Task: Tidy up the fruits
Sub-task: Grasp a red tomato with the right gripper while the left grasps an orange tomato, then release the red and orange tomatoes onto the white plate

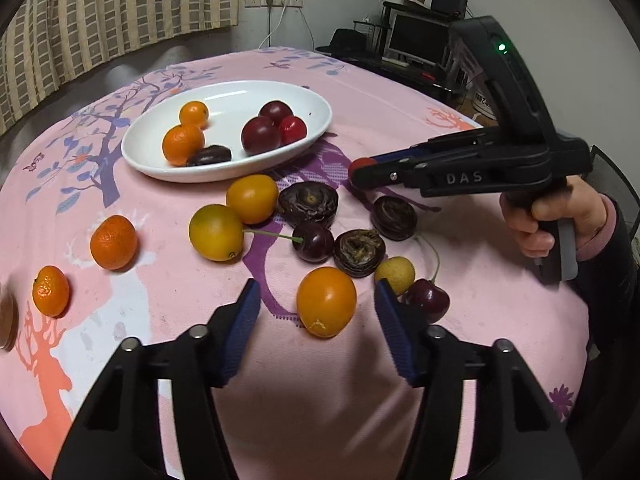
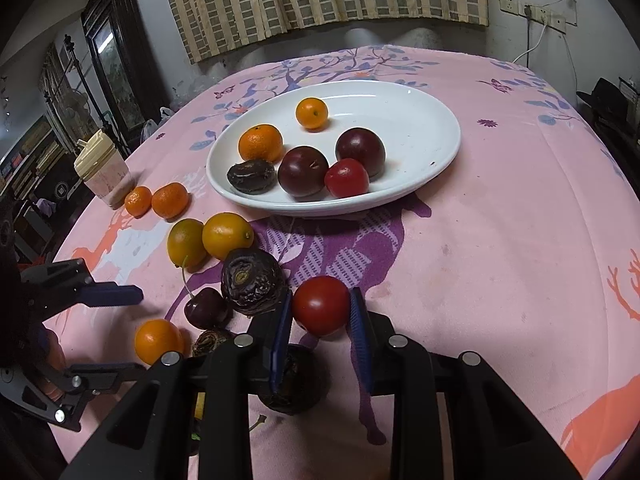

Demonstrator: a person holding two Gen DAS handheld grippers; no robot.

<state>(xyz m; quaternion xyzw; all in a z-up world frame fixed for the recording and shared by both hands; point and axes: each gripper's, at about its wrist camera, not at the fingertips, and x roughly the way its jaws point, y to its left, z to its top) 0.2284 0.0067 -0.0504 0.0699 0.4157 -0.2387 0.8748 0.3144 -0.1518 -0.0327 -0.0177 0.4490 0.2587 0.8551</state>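
Observation:
A white oval plate (image 1: 240, 100) (image 2: 400, 120) holds two small oranges, two dark plums, a red tomato and a dark wrinkled fruit. On the pink cloth in front of it lie several loose fruits: oranges, yellow kumquats, dark wrinkled fruits and cherries. My left gripper (image 1: 317, 286) (image 2: 128, 334) is open around an orange kumquat (image 1: 326, 302) (image 2: 158, 340), with a gap at each blue pad. My right gripper (image 2: 320, 296) (image 1: 358, 170) is shut on a red cherry tomato (image 2: 320, 310) (image 1: 362, 162), low over the cloth just right of a dark wrinkled fruit (image 2: 250, 280).
A clear jar with a cream lid (image 2: 100, 168) stands near the table's left edge beside two small oranges (image 2: 170, 200). A person's hand (image 1: 540, 220) grips the right handle. Shelves, a monitor and a black hat sit beyond the table's far right edge.

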